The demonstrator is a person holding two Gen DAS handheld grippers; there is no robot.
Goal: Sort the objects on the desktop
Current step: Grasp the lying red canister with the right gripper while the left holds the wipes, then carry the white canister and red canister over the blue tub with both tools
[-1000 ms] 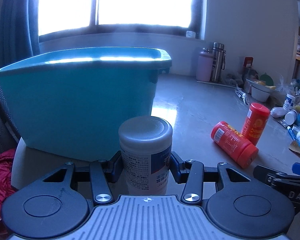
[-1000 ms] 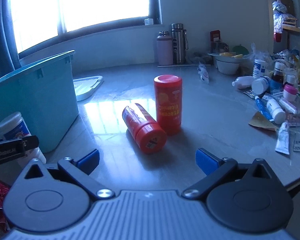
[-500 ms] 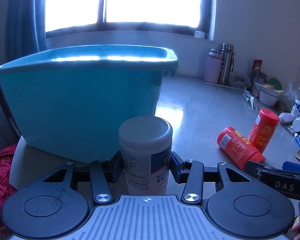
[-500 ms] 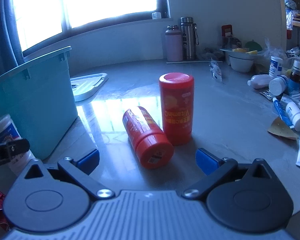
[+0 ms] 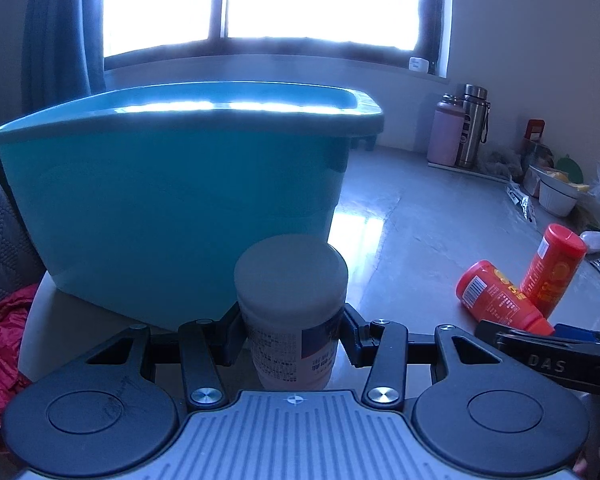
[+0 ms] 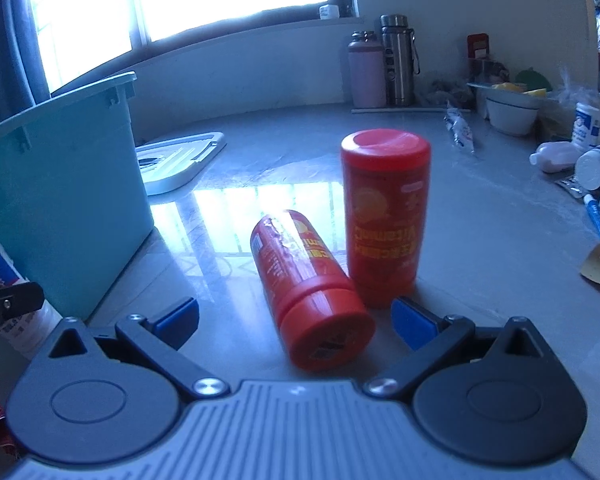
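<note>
The left gripper [image 5: 292,334] clenches a white jar [image 5: 291,308] beside the blue bin [image 5: 172,208]; the right gripper [image 6: 294,318] gapes around a fallen red bottle [image 6: 308,292]. Sorting looks barely begun.

1. Blown-out window [image 5: 320,0] backlights both views; the room reads dim and blue.
2. Glare patch on the surface [image 6: 236,208].
3. Fisheye bends the edges; corners vignette black.

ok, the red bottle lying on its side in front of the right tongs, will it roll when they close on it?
Probably. The lying red bottle is a smooth cylinder on a glossy table, so an off-centre pad contact could roll it. The upright red bottle right beside it may block rolling that way, though a nudge might tip it. The plastic looks rigid; the open right tongs should grip firmly.
</note>
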